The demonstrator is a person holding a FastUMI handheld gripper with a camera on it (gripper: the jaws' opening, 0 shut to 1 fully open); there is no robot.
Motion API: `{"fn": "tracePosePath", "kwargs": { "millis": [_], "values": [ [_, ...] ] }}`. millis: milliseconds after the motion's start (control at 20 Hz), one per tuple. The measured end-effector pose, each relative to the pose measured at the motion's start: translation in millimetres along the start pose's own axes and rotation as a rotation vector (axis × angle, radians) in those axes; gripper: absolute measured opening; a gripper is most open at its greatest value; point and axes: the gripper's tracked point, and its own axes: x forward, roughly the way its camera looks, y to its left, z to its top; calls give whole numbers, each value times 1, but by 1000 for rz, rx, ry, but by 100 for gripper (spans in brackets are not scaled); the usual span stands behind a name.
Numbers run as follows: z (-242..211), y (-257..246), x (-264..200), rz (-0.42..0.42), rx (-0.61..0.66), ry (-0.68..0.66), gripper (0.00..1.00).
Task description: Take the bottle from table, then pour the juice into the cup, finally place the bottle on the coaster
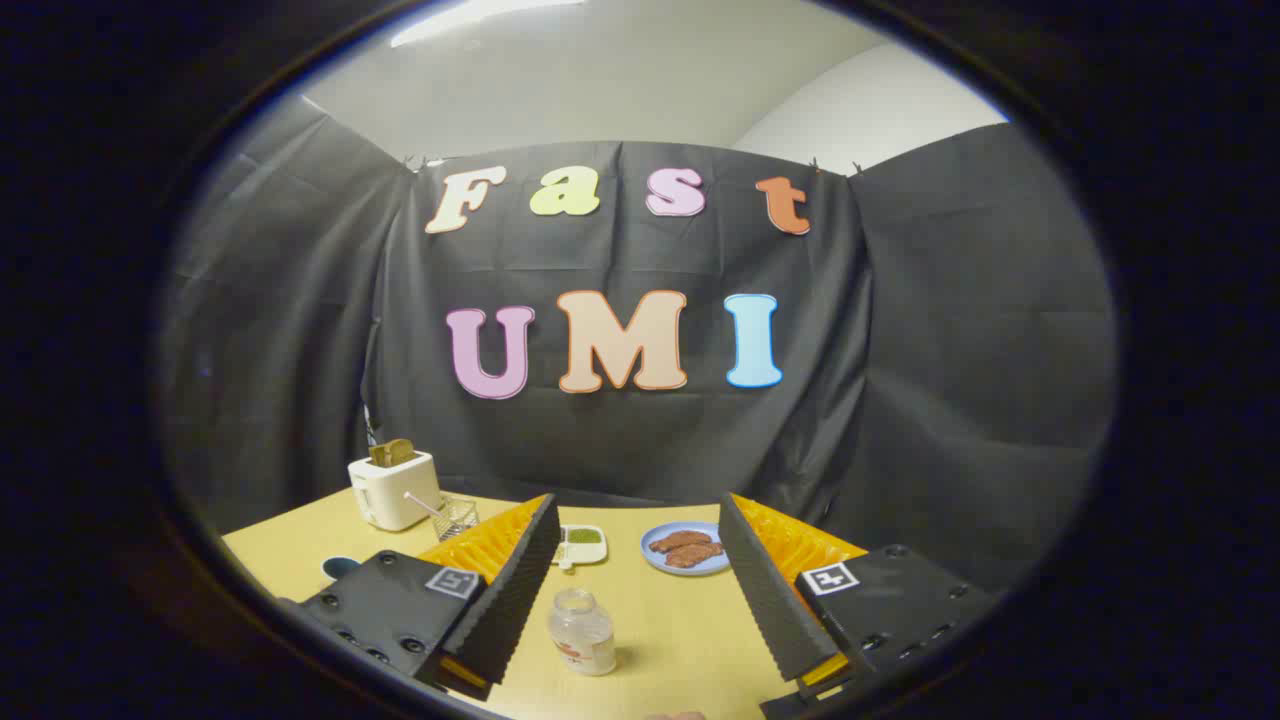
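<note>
A small clear bottle [582, 630] with a pale label stands upright on the yellow table [670, 620]. It sits between my two fingers, closer to the left finger [515, 590] than to the right one, and neither touches it. My gripper [637, 505] is open wide and holds nothing. Beyond the left finger, near the table's left edge, lies a small round dark-blue thing with a pale rim [340, 567]; I cannot tell whether it is the cup or the coaster.
At the back left stands a white toaster [393, 490] with toast in it, and a small wire basket [455, 515] beside it. Beyond the fingertips lie a small white dish with something green [580, 543] and a blue plate of brown meat pieces [688, 548].
</note>
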Motion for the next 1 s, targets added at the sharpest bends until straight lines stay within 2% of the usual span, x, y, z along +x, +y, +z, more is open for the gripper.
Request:
{"fn": "tracePosePath", "kwargs": {
  "millis": [750,1000],
  "values": [
    [-34,27,6,3,58,75,100],
    [-52,37,15,44,53,95,100]
  ]
}}
